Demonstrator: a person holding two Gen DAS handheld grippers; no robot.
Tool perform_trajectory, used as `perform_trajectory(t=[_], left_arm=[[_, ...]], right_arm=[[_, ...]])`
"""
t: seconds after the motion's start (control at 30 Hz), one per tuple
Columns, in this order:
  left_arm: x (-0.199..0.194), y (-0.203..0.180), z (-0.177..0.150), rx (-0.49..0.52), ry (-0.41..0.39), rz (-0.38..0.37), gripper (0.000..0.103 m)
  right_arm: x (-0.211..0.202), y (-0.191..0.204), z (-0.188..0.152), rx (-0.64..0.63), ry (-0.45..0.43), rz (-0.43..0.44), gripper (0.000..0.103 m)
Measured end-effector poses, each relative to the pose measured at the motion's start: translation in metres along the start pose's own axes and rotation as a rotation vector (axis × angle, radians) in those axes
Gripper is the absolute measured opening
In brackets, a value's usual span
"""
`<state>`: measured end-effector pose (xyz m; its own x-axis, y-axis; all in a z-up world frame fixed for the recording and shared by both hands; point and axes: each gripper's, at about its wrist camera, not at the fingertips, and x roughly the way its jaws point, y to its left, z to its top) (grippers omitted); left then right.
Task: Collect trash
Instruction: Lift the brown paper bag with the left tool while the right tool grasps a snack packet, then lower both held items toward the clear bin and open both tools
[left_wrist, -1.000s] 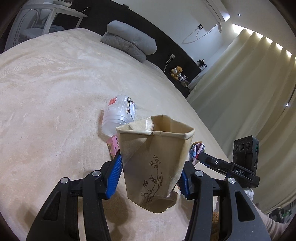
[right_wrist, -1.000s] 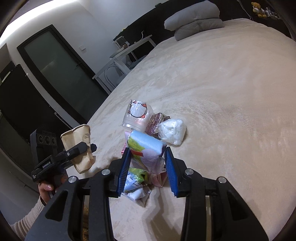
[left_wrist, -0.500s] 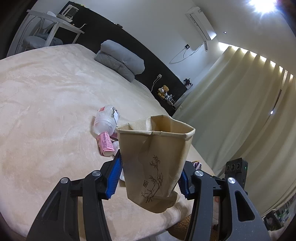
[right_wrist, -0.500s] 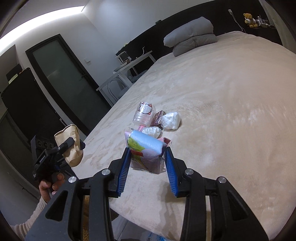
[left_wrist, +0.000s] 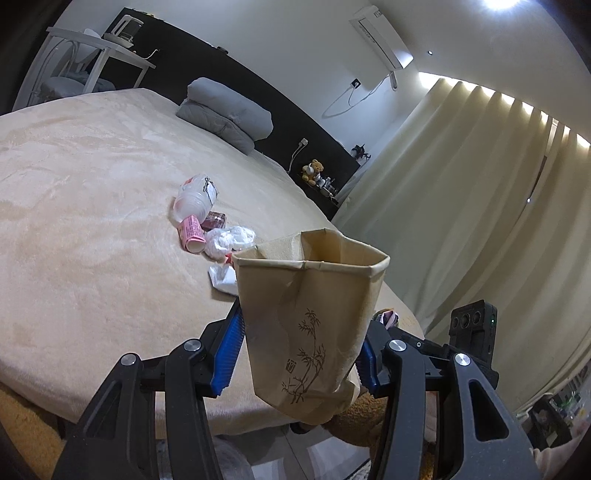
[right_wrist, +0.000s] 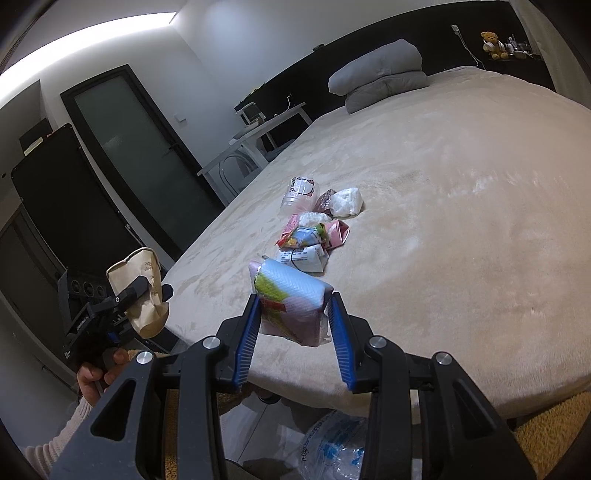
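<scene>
My left gripper is shut on a crumpled tan paper cup with a bamboo print, held past the bed's near edge; the cup also shows in the right wrist view. My right gripper is shut on a pink, white and green snack wrapper, held above the bed's edge. A pile of trash stays on the beige bed: a clear plastic cup, white crumpled tissue, a colourful wrapper, a white packet, and a pink tube.
The beige bed fills both views, with grey pillows at its head. A clear plastic bag lies on the floor below my right gripper. A white side table, a dark door and curtains surround the bed.
Both grippers have pulled back from the trash pile and off the bed's edge, each keeping its item. The pile now looks farther away.
</scene>
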<state>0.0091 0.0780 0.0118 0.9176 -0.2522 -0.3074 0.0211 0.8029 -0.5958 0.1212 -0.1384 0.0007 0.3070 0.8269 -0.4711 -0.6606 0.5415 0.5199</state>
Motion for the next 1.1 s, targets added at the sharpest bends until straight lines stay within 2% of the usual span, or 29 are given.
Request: perform_trajectory(t=[0.37,0.67,0.9,1.1], left_arm=[[-0.020,-0.027,-0.043,0.076,0.040,0.012,0.051],[-0.016,-0.032,-0.076,0.052,0.117,0.013,0.051],[0.007,-0.032,-0.104,0.016,0.251,0.051,0.051],[0.027,-0.022,-0.124,-0.023,0.387,0.105,0.051]], right_arm=[[-0.022,0.016,-0.034,-0.034,0.019,-0.002,0.039],[-0.021,0.012,-0.063,0.005,0.092,-0.020,0.039],[-0.008,0.007,-0.081,0.031,0.179,-0.038,0.039],[0.019,0.003,-0.099,0.062,0.313,-0.069,0.039]])
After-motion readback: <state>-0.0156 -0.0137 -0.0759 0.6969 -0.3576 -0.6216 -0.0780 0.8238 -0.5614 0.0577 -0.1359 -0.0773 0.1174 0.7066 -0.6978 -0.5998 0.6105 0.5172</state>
